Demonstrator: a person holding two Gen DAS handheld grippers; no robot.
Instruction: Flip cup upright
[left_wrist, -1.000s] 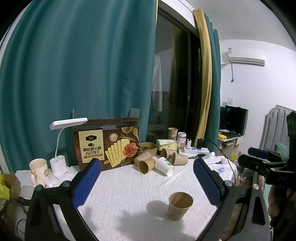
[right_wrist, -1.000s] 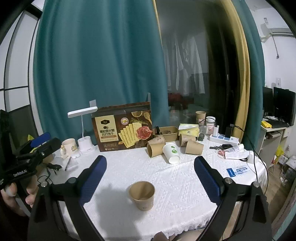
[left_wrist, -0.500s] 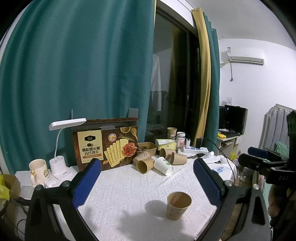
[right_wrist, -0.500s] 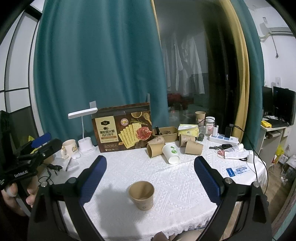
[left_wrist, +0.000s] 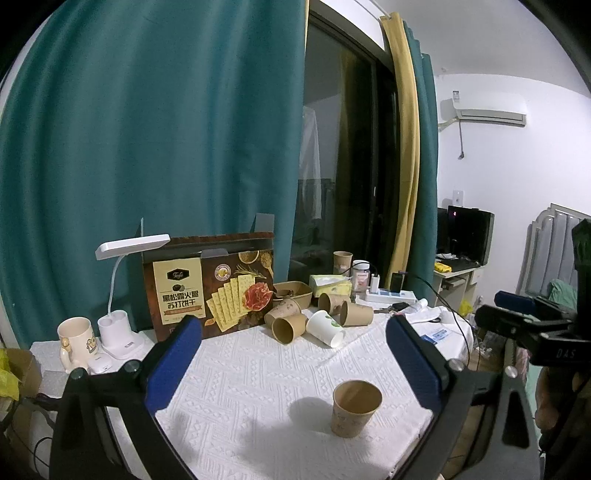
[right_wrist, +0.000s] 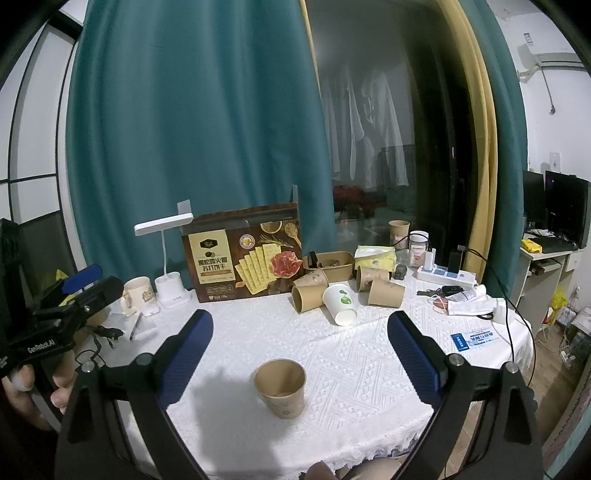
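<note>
A brown paper cup (left_wrist: 355, 408) is standing upright, mouth up, on the near part of the white patterned tablecloth (left_wrist: 251, 384), and its inside is looking empty. The left gripper (left_wrist: 293, 360) is hovering above the near edge of the table with its blue-padded fingers (left_wrist: 173, 363) spread wide and nothing between them; in its view the cup is sitting low and toward the right finger, not touching either one. The right gripper (right_wrist: 301, 360) is likewise gaping wide and gripping nothing, and in its view the same cup (right_wrist: 280, 387) is sitting between the two fingers, nearer the left one, clear of both.

Farther back, near the middle of the table, a cluster of brown paper cups (right_wrist: 309, 297) is lying on its sides together with a white cup (right_wrist: 340, 302) carrying a green leaf mark, its mouth pointing toward the near side. Behind them a cracker box (right_wrist: 243, 253) is standing upright against the teal curtain (right_wrist: 192, 122). To the left of the box a white desk lamp (right_wrist: 168, 258) is standing beside a cream mug (right_wrist: 136, 295). On the far right a white power strip (right_wrist: 447, 275) is lying near the table's edge. At the left border of the right wrist view, a person's hand (right_wrist: 40, 384) is gripping the handle of the left gripper
</note>
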